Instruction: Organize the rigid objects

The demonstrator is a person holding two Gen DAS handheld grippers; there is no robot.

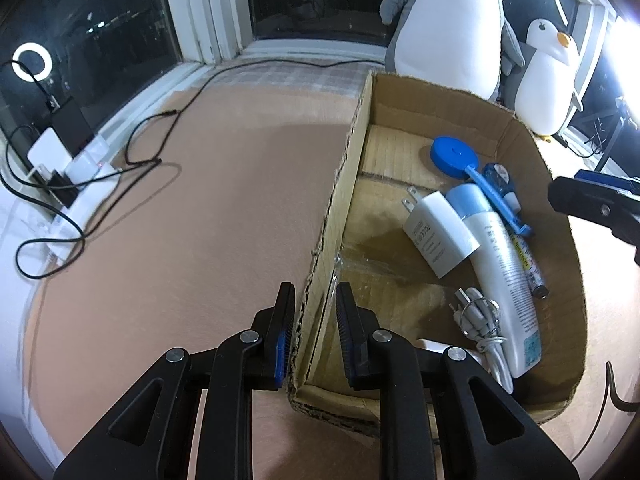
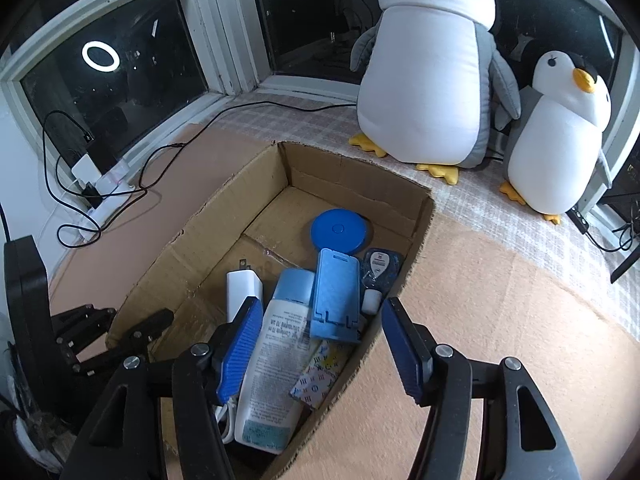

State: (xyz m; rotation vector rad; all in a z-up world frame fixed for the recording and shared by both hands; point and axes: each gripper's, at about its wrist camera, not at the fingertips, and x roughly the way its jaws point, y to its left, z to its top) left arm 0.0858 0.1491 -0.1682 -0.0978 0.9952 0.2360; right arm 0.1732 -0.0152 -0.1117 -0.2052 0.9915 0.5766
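The step in hand looks like a release into the cardboard box [image 2: 420, 216]: the right gripper [image 2: 316, 344] hangs over the box's near right corner with its 2 blue pads well apart and nothing between them, the blue stand [image 2: 334, 292] lying free just below.

Most of the rigid things are already inside, gathered along the right wall: a white bottle [image 2: 276, 364] with a pale blue cap, a white charger [image 2: 240, 292] to its left, a round blue disc [image 2: 340, 228] toward the far end, a small blue dispenser [image 2: 380, 272] against the wall, a patterned pen [image 2: 316, 380] and a bundled grey cable [image 1: 480, 312] at the near end.

The left gripper [image 1: 314, 316] straddles the box's left wall near the near left corner — jaws nearly closed on the cardboard edge, 1 pad outside and 1 inside, apparently steadying the box. Both grippers point steeply down.

No loose item shows on the pink mat [image 1: 180, 220] to the left of the box, so the sorting seems close to done. The next move, I judge, calls for lifting the right gripper clear of the wall without snagging the stand, and for the left to keep hold until then.
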